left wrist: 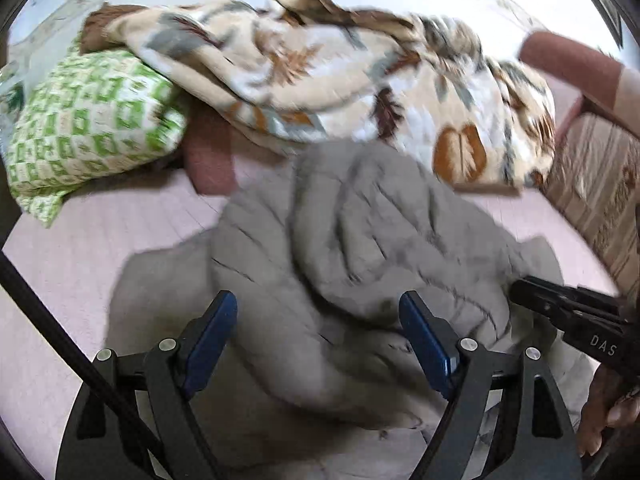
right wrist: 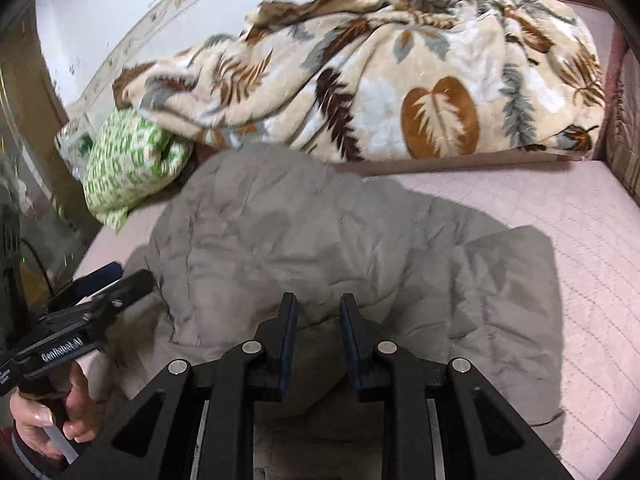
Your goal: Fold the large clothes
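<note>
A grey quilted jacket (left wrist: pixel 340 220) (right wrist: pixel 280 220) lies crumpled on the pink bed sheet (left wrist: pixel 80 240) (right wrist: pixel 580 240). My left gripper (left wrist: pixel 316 298) hovers over the jacket's near part, its blue-padded jaws wide open with nothing pinched. In the right wrist view the left gripper (right wrist: pixel 120 280) sits at the jacket's left edge. My right gripper (right wrist: pixel 318 300) stands with jaws narrowly apart, and a raised fold of the grey jacket is pinched between its pads. The left wrist view shows the right gripper (left wrist: pixel 520 288) at the jacket's right edge.
A leaf-patterned blanket (left wrist: pixel 320 72) (right wrist: pixel 400 80) is heaped across the far side of the bed. A green-and-white pillow (left wrist: pixel 88 128) (right wrist: pixel 128 160) lies at the far left. A patterned bed end (left wrist: pixel 600 184) stands on the right. A person's hand (right wrist: pixel 40 416) grips the left handle.
</note>
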Demonstrator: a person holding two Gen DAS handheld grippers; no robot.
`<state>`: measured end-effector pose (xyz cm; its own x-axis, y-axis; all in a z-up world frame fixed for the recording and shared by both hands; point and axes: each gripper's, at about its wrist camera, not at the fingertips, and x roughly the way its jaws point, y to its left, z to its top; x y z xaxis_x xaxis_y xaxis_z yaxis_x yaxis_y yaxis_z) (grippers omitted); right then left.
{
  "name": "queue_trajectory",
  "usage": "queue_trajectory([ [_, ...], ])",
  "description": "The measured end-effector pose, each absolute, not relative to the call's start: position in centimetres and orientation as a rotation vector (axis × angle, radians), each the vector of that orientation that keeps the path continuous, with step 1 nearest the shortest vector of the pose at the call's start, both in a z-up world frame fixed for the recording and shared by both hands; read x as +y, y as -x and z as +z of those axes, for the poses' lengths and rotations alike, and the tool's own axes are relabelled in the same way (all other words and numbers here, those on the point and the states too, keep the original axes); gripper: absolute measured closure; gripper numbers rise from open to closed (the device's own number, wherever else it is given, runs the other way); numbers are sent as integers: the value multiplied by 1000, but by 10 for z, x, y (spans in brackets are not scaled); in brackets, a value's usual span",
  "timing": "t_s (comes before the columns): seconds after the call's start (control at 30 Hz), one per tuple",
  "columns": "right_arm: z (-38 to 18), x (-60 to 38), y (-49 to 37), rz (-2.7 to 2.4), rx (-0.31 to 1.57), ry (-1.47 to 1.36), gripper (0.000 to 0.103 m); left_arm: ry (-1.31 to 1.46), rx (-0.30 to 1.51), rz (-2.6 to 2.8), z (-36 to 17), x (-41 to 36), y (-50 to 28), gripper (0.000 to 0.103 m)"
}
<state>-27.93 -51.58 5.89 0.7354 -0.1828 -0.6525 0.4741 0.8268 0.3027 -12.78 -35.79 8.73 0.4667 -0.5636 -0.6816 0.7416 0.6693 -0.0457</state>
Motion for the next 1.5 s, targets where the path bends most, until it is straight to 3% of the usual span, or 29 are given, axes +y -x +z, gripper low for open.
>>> queue_trajectory([
  [0.07,52,-508,277,-372,668,-437,72,-304,740,-807,72,-362,132,20],
  [0.23,24,-503,266,-375,759,-392,72,-433,749,-759,40,-374,135,20],
  [0.43,25,-507,269,-390,773,-432,72,-456,733,-722,44,-374,142,21],
  [0.7,69,-453,358,-362,654,-526,68,-345,738,-737,79,-281,196,23],
  [1.07,43,-370,471,-331,655,-600,66,-284,811,-598,50,-148,281,23],
  [1.5,8,-327,489,-411,754,-433,63,-384,761,-524,19,-130,323,22],
])
